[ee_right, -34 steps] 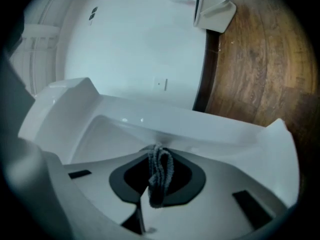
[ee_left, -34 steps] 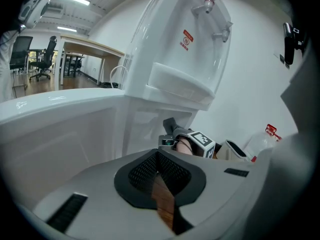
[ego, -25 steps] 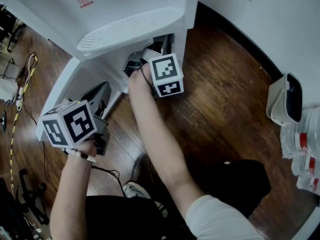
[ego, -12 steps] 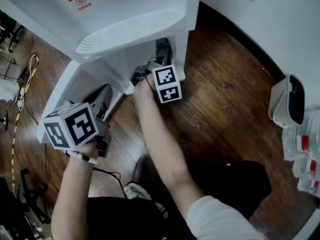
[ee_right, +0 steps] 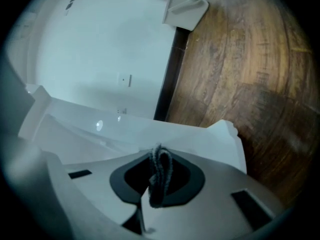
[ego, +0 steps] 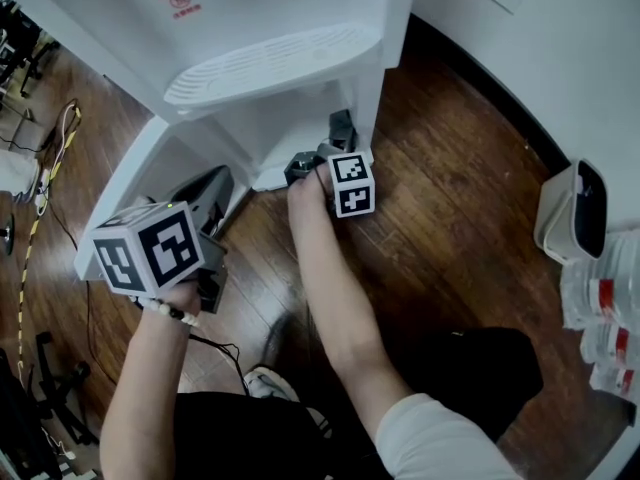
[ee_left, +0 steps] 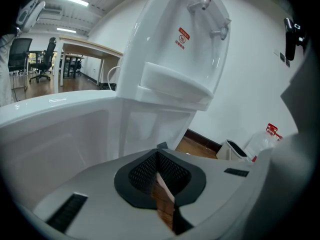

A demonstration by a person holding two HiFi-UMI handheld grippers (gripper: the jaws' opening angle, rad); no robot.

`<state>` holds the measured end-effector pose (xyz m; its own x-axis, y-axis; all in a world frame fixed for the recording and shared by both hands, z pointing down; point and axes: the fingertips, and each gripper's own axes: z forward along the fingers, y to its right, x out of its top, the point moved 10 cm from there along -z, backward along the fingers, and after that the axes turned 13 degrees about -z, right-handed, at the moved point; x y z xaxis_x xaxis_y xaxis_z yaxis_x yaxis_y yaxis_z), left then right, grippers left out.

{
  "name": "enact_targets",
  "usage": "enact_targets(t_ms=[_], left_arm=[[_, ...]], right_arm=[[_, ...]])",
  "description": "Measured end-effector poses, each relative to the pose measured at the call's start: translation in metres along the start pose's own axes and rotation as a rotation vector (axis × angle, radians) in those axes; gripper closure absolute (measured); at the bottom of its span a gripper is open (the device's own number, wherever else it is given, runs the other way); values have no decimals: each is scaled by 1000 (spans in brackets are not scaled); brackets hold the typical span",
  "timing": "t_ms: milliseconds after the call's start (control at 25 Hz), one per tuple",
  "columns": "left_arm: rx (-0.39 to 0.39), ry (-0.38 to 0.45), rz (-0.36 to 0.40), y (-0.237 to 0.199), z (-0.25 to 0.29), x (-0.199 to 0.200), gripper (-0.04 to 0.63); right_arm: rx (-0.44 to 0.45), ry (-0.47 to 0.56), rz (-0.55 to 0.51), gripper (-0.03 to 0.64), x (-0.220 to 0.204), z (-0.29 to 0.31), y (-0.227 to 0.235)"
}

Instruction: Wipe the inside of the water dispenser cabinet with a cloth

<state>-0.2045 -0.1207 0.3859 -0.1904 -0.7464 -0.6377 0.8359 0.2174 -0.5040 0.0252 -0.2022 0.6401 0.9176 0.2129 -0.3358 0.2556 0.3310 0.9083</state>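
right gripper [ee_right: 156, 183] low at the white water dispenser cabinet [ego: 280, 128], jaws pinching a dark cloth [ee_right: 162, 165], left gripper [ee_left: 159, 176] nearer, jaws pressed together

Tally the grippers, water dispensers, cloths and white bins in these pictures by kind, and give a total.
Grippers: 2, the left gripper and the right gripper
Water dispenser: 1
Cloth: 1, pinched in the right gripper
Bin: 1
Total: 5
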Motion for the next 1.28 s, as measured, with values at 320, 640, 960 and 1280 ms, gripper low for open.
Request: enact_targets(t_ms=[320, 640, 960, 1280], left_arm=[[7, 27, 8, 5, -9, 3, 606], [1, 26, 32, 15, -8, 4, 606], [6, 23, 32, 17, -5, 3, 606], [17, 11, 16, 12, 6, 2, 606]], right_arm=[[11, -41, 19, 577, 5, -7, 8], [307, 1, -71, 577, 41, -48, -80], [545, 62, -168, 577, 84, -67, -149], [445, -46, -449, 575, 45, -44, -115]])
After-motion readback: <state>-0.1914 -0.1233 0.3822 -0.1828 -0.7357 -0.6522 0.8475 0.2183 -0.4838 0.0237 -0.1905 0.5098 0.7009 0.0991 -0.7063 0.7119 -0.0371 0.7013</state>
